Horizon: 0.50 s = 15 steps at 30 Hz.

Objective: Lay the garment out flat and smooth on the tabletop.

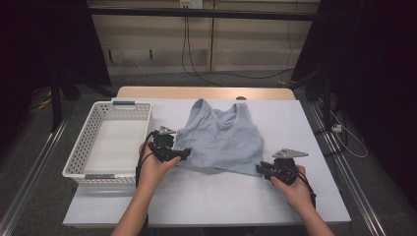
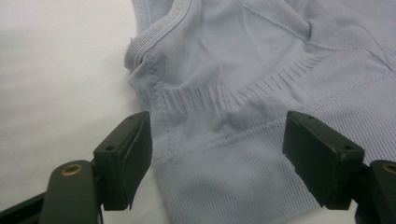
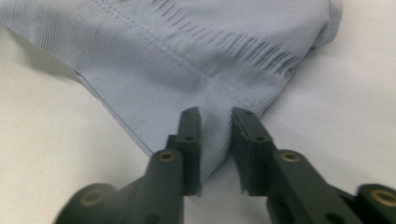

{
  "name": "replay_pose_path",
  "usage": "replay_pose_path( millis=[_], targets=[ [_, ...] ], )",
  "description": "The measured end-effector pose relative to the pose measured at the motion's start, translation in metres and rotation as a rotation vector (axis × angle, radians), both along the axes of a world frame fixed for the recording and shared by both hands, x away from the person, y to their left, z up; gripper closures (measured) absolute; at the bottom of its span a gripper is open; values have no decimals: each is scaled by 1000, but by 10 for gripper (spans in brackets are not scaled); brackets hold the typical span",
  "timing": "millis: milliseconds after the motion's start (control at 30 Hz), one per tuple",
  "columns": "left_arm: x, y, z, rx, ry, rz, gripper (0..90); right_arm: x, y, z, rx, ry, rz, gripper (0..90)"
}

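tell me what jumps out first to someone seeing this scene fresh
A pale blue tank top lies flat in the middle of the white table, with a person's hands working at its bottom corners. The right tongs are pinched on the hem corner, while the left tongs stand wide open over the other corner, fabric between the pads but not gripped. A white basket sits left of the top.

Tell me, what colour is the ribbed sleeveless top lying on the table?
Pale blue-grey ribbed sleeveless top; the left gripper view shows it best.
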<state>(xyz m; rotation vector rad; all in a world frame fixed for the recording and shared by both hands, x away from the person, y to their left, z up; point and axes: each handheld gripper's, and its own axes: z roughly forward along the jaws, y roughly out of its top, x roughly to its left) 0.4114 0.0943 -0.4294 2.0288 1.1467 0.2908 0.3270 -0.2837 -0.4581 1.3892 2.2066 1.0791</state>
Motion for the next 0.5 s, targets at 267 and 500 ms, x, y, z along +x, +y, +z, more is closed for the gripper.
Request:
replay_pose_path(
  millis=[267, 500],
  targets=[
    [0, 2, -1, -7, -2, 5, 245, 0, -9, 10, 25, -6, 19, 886],
    [-1, 2, -1, -4, 9, -2, 240, -6, -25, 20, 42, -19, 2, 887]
  ],
)
